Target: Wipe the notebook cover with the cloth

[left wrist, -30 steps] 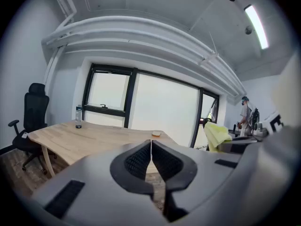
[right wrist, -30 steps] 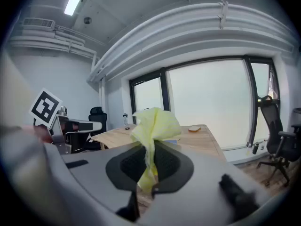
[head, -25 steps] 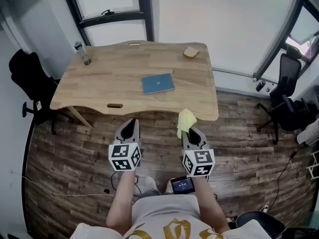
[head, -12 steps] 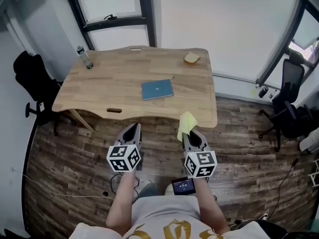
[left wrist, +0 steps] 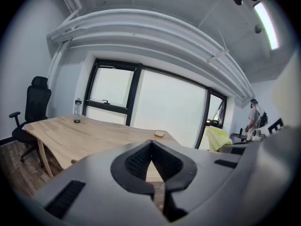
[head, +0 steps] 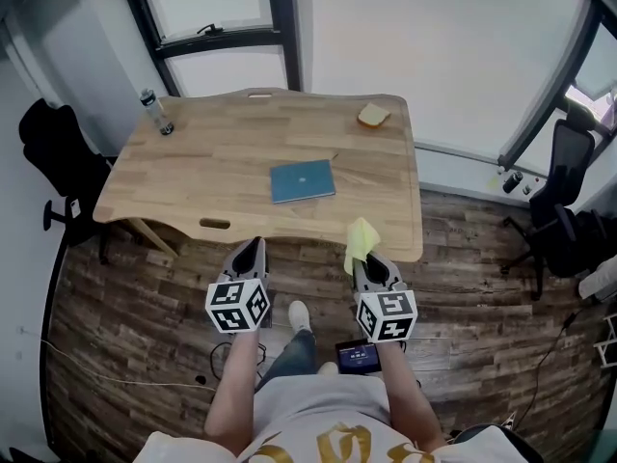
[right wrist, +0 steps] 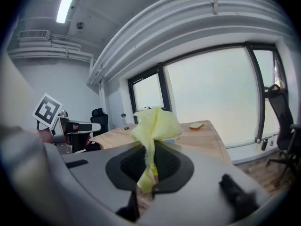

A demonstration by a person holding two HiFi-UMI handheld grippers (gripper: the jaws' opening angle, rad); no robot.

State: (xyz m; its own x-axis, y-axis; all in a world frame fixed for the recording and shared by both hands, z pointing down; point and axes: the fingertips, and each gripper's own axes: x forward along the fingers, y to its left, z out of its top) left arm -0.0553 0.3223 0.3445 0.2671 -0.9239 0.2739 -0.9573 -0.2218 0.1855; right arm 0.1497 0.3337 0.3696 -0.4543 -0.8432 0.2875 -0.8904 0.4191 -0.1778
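Observation:
A blue notebook (head: 303, 180) lies flat near the middle of the wooden table (head: 193, 177). My right gripper (head: 367, 260) is shut on a yellow cloth (head: 360, 241), whose bunched top stands up over the table's front edge; the cloth (right wrist: 153, 131) fills the middle of the right gripper view, pinched between the jaws. My left gripper (head: 249, 254) hangs in front of the table over the floor, shut with nothing in it; its jaws meet in the left gripper view (left wrist: 151, 145). Both grippers are short of the notebook.
A water bottle (head: 154, 110) stands at the table's far left corner, a tan sponge-like piece (head: 373, 115) at the far right. Black office chairs sit left (head: 53, 157) and right (head: 569, 215) of the table. A phone (head: 355, 357) lies on the floor by my feet.
The view has shifted a little, and the table and notebook sit slightly nearer. Both grippers hold their places, the cloth still gripped in the right one.

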